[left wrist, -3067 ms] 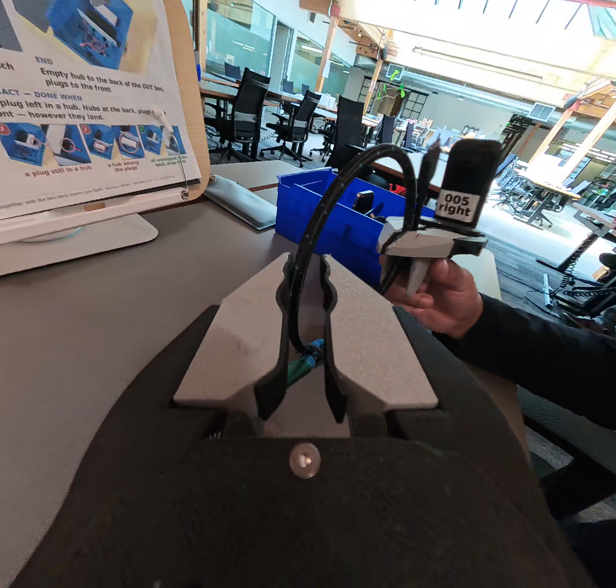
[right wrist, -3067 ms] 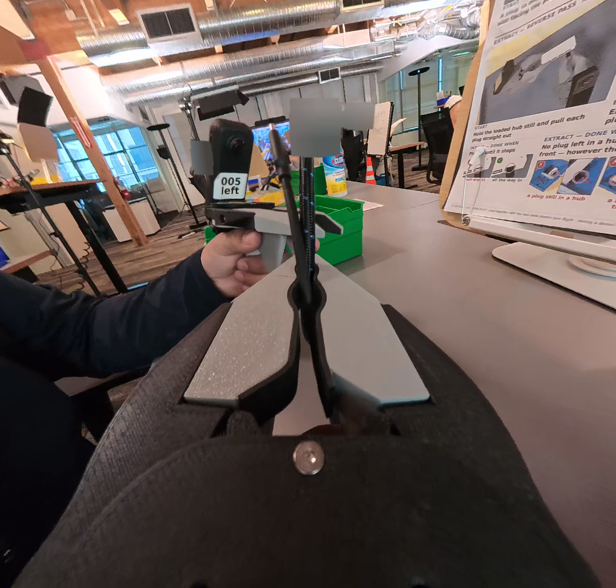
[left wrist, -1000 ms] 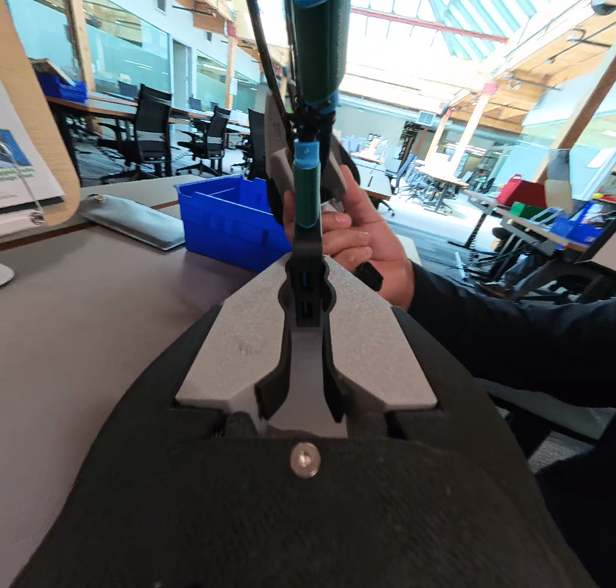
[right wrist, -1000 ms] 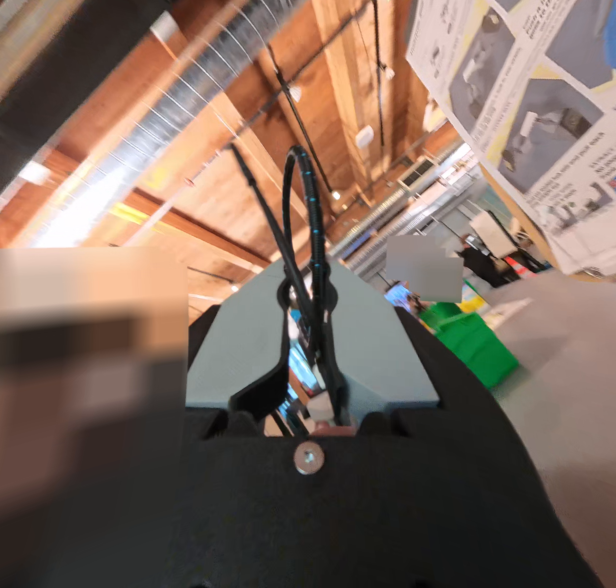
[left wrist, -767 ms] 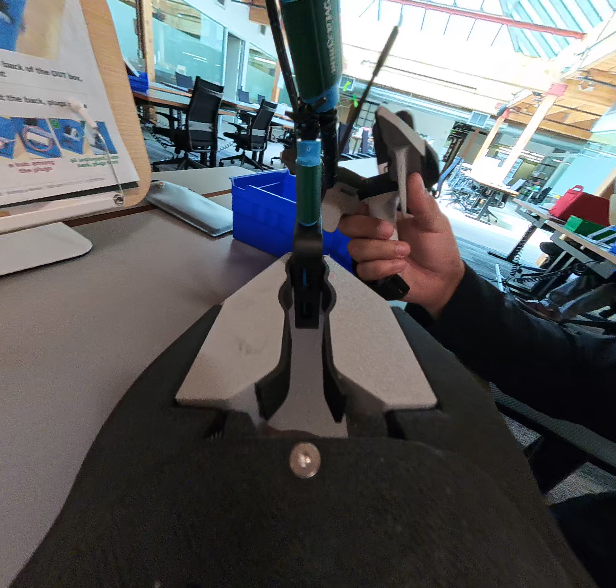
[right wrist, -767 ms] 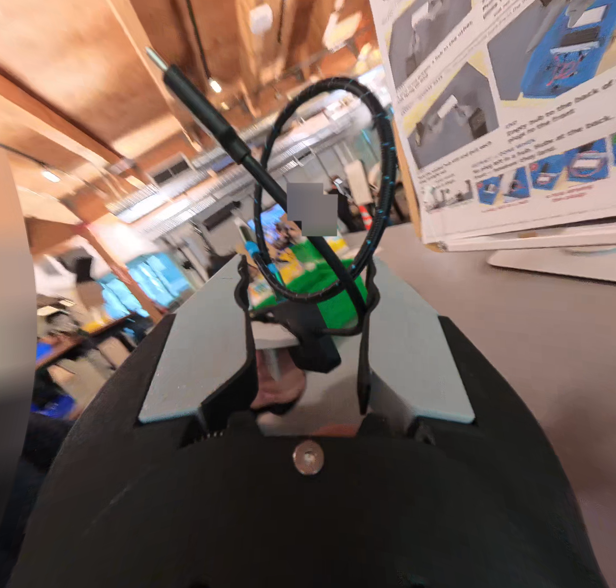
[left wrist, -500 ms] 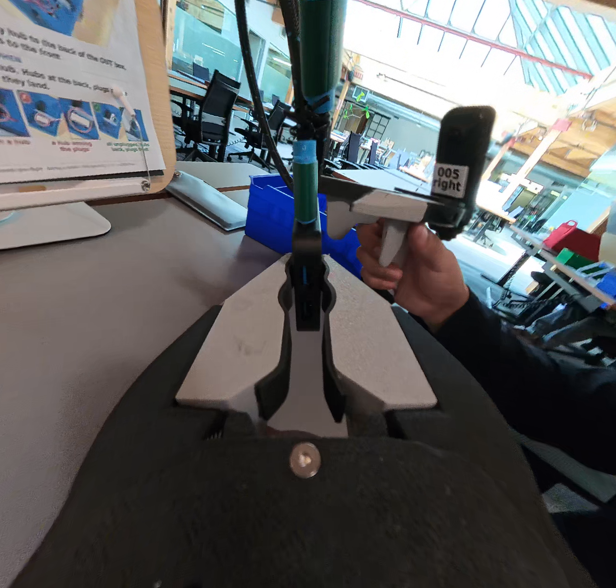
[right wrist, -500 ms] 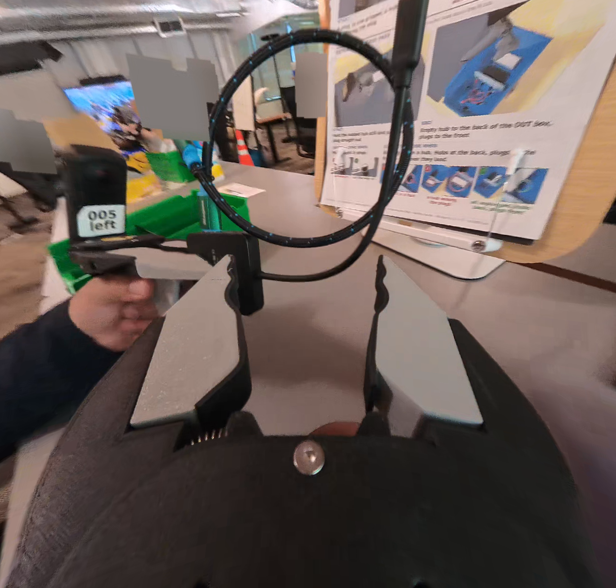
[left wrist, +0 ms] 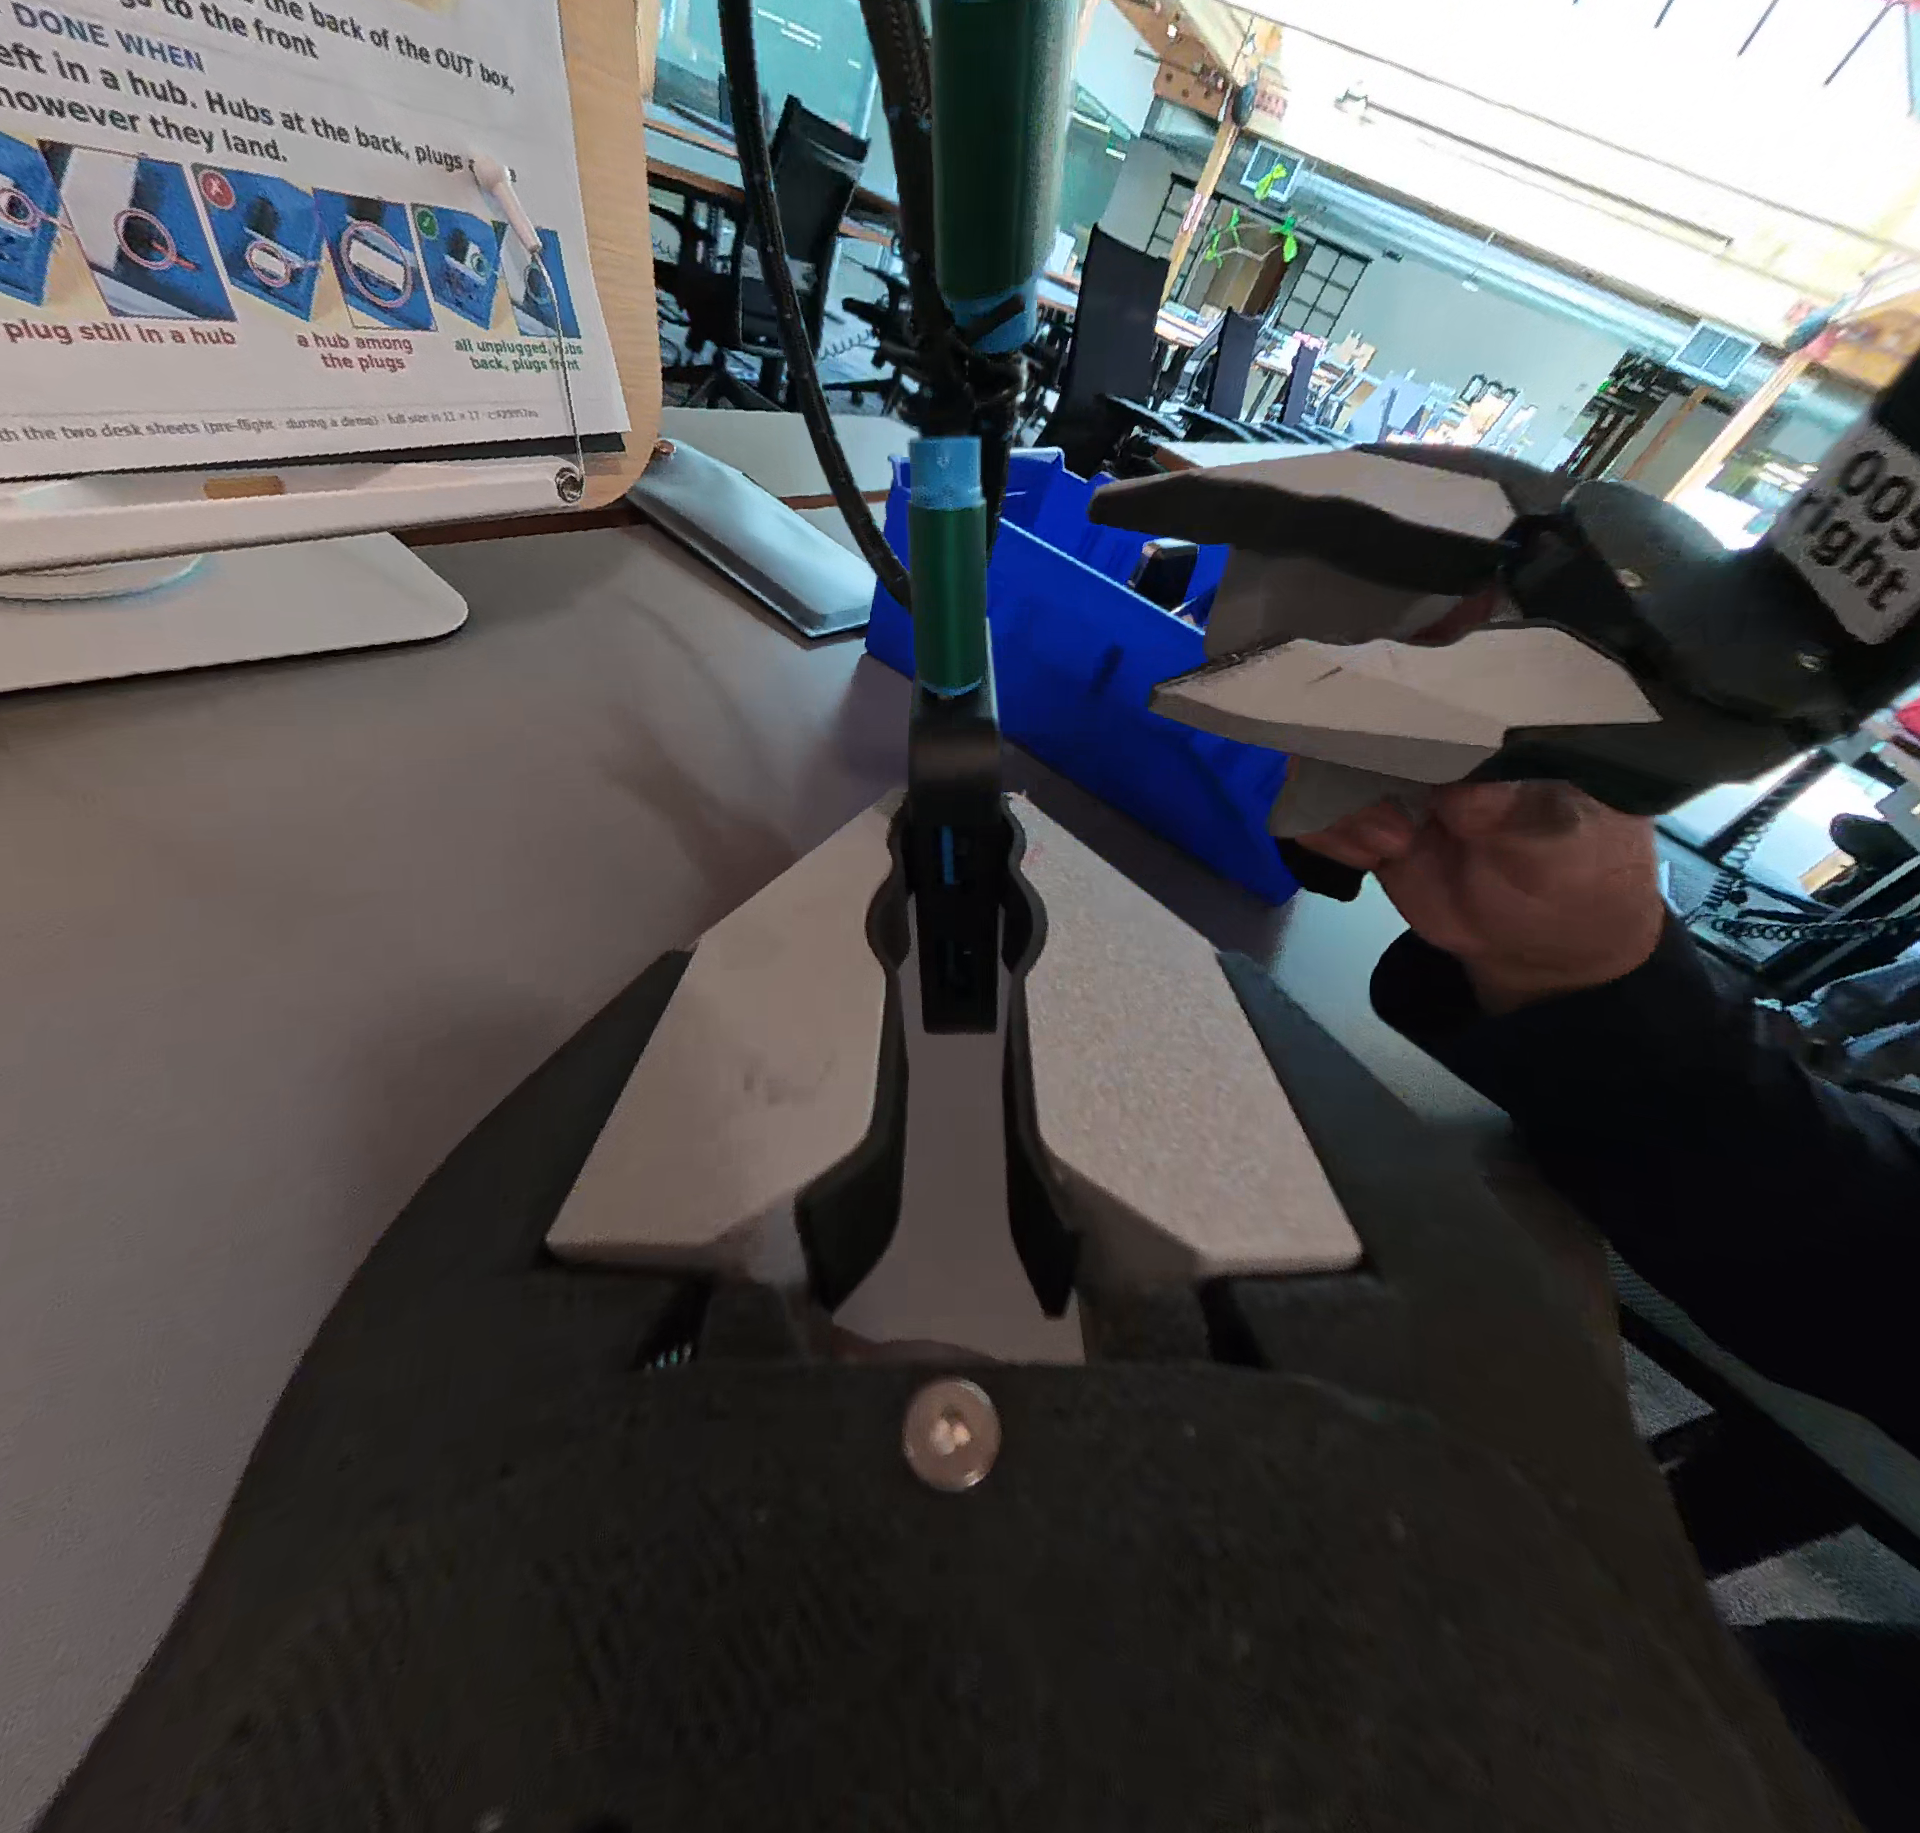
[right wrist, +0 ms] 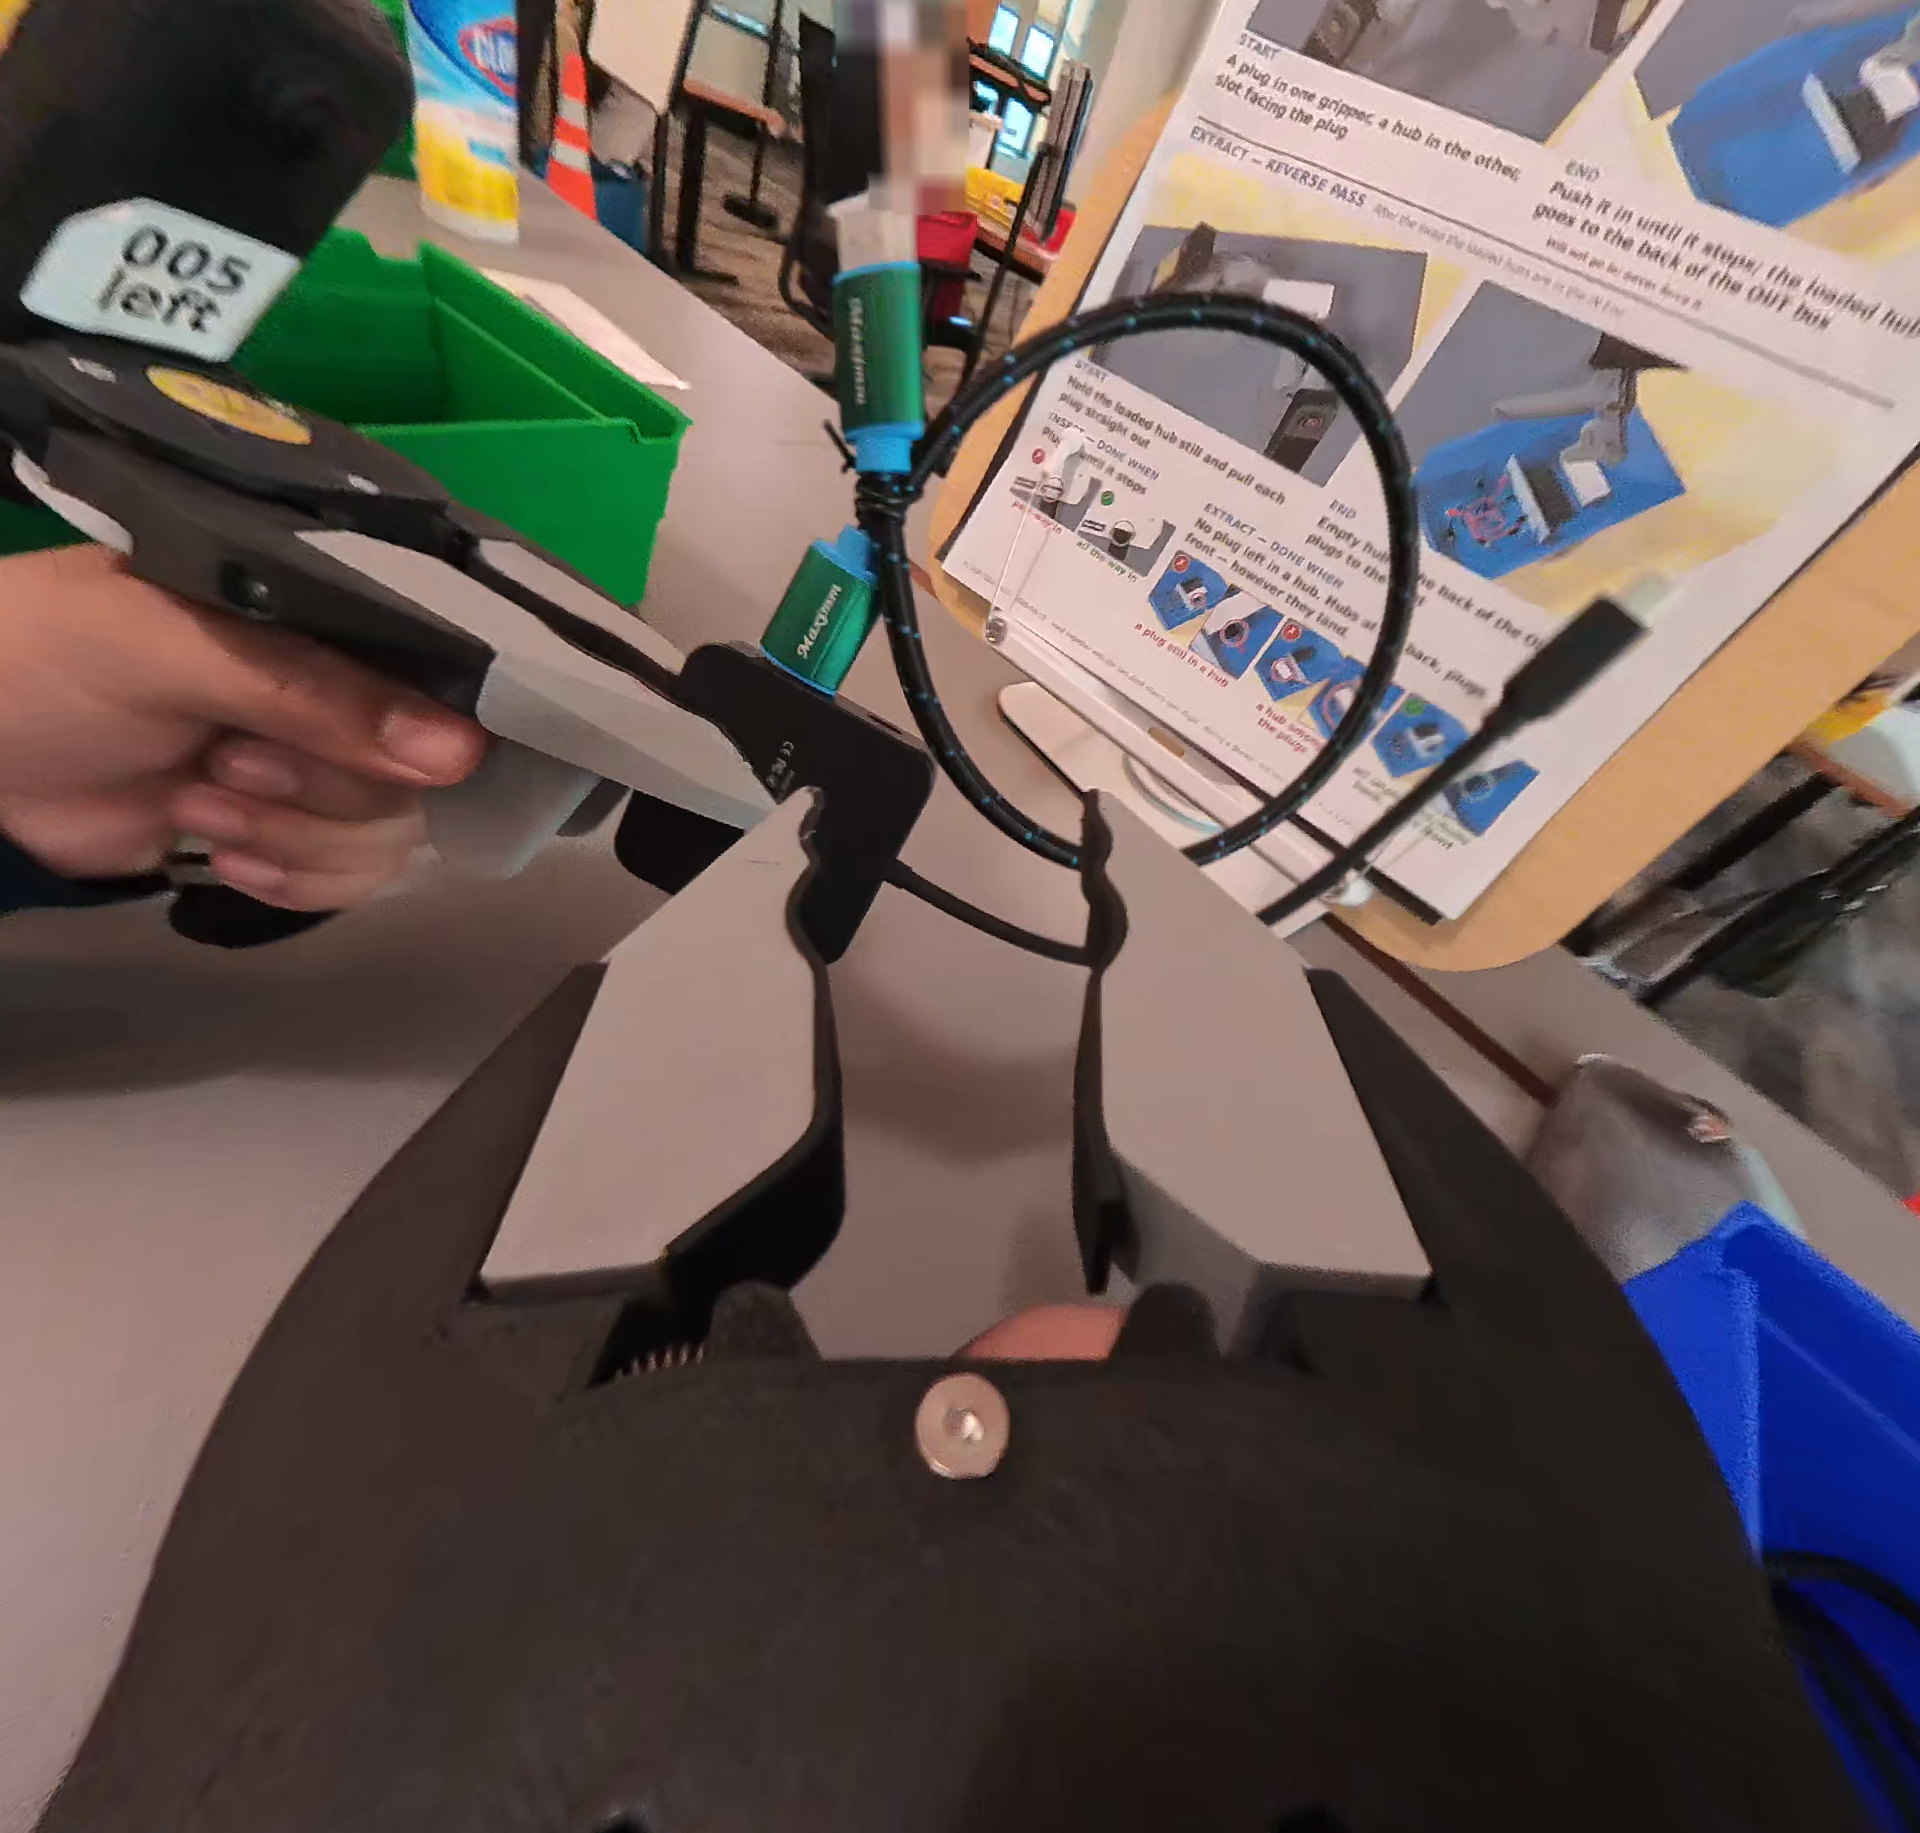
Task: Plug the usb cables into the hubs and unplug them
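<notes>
While the left gripper (left wrist: 951,910) pinches the small black hub (right wrist: 821,775) in its fingers above the bench (left wrist: 364,900), the right gripper (right wrist: 951,869), fingers spread and empty, hovers beside its light, probably slippery green plug (right wrist: 826,620) and limp braided cable (right wrist: 1382,495).

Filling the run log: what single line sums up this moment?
left claw: shut on black rectangular hub | green metal plug: in hub | right claw: open, empty, beside hub

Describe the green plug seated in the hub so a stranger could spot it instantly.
Find the left gripper clamped on a black hub. The green plug stands in its top edge; the second green plug, on the same braided cable, hangs free above.
</notes>
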{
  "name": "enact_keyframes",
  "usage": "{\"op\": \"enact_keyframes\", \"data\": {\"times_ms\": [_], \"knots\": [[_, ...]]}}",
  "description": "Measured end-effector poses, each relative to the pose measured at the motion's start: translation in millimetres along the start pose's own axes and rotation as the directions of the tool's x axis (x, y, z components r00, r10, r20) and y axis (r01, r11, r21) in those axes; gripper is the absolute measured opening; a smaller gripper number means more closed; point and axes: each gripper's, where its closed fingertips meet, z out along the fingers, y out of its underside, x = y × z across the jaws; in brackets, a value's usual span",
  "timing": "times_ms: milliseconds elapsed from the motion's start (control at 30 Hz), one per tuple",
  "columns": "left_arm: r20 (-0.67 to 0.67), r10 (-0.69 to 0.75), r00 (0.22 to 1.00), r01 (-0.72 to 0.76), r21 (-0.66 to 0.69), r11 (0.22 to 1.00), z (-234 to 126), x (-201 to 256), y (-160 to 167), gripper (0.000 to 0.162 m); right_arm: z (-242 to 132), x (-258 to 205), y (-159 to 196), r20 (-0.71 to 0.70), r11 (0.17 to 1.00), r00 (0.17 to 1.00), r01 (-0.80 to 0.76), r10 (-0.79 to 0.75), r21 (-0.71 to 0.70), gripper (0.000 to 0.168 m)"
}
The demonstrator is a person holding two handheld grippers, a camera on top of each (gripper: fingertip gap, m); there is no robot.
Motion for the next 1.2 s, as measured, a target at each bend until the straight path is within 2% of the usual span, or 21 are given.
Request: {"op": "enact_keyframes", "data": {"times_ms": [133,267,400,600,667,733,767,833,933,1000,1133,1200], "knots": [[-0.014,0.007,1.000,-0.007,-0.045,0.999,4.5,3.4,8.5,0.010,4.7,-8.8,0.5,-0.040,0.988,0.987,0.151,-0.153,-0.027,0.019],[-0.064,0.006,0.998,-0.014,-0.123,0.992,9.5,11.4,22.6,0.010,6.1,-25.3,-0.7,0.011,0.954,0.955,0.298,-0.298,-0.029,0.000],[-0.114,-0.003,0.993,-0.017,-0.173,0.985,12.4,20.0,32.2,0.010,4.6,-27.5,6.6,0.078,0.924,0.924,0.378,-0.373,-0.062,0.000],[-0.113,0.024,0.993,-0.041,-0.153,0.987,12.7,22.5,29.0,0.010,2.3,-15.3,18.8,0.071,0.931,0.938,0.345,-0.338,-0.120,0.000],[-0.099,0.042,0.994,-0.054,-0.127,0.990,12.5,22.3,24.8,0.010,0.0,-9.8,23.7,0.031,0.957,0.965,0.261,-0.259,-0.129,0.005],[-0.065,0.088,0.994,-0.094,-0.094,0.991,12.5,19.8,19.7,0.010,-3.8,-5.4,28.4,0.004,0.986,0.994,0.105,-0.106,-0.128,0.005],[-0.059,0.129,0.990,-0.133,-0.066,0.989,12.0,21.5,15.4,0.010,-6.3,-5.3,28.8,0.007,0.993,1.000,0.012,-0.011,-0.114,0.001],[-0.014,0.272,0.962,-0.272,-0.021,0.962,10.7,25.7,7.3,0.010,-12.2,-5.6,24.2,0.032,0.980,0.981,-0.188,0.190,-0.070,0.003],[0.089,0.530,0.843,-0.533,0.009,0.846,8.6,37.1,-1.3,0.010,-21.4,-12.1,8.2,0.167,0.902,0.890,-0.431,0.425,0.004,0.014],[0.154,0.625,0.765,-0.637,0.039,0.770,5.7,44.3,-8.8,0.011,-27.4,-16.2,-2.8,0.276,0.826,0.801,-0.562,0.531,0.040,0.019],[0.158,0.637,0.754,-0.656,0.133,0.743,-0.5,56.5,-18.6,0.010,-32.6,-17.6,-9.0,0.420,0.689,0.641,-0.723,0.642,0.052,0.008],[0.143,0.628,0.765,-0.643,0.146,0.751,0.0,57.7,-18.2,0.010,-33.8,-16.7,-12.8,0.471,0.612,0.561,-0.789,0.681,0.053,0.012]]}}
